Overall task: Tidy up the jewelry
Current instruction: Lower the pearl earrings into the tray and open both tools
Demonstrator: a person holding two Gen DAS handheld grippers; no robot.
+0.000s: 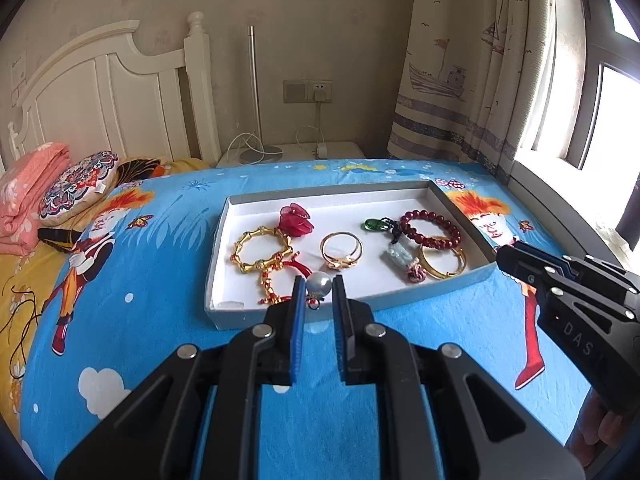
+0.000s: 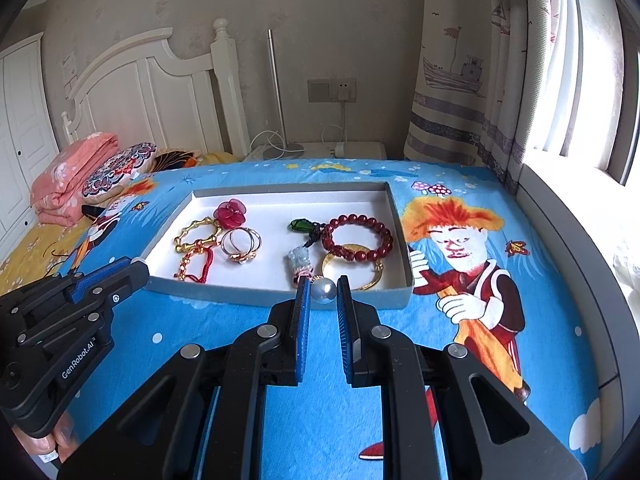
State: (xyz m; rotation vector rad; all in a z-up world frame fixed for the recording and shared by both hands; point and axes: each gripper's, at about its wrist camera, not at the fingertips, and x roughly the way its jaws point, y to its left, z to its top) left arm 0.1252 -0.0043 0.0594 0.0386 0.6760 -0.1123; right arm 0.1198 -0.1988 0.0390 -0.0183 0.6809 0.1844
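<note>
Currently a pearl (image 1: 318,285) is pinched in the left gripper (image 1: 318,294), another pearl (image 2: 324,290) in the right gripper (image 2: 323,294); the tray (image 1: 460,280) lies directly ahead, below both.

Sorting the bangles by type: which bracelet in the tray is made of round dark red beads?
The beaded bracelet at the tray's right end, overlapping the plain gold bangle; the others are gold or red-corded.

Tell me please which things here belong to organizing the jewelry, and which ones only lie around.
For the job:
- grey tray
- gold bamboo bangle
- red bead bracelet
- jade pendant
- pearl in the left hand-held gripper
- another pearl in the right hand-held gripper

Just lying about:
- pink blanket
- patterned cushion
- lamp
- charger
- curtain
</note>
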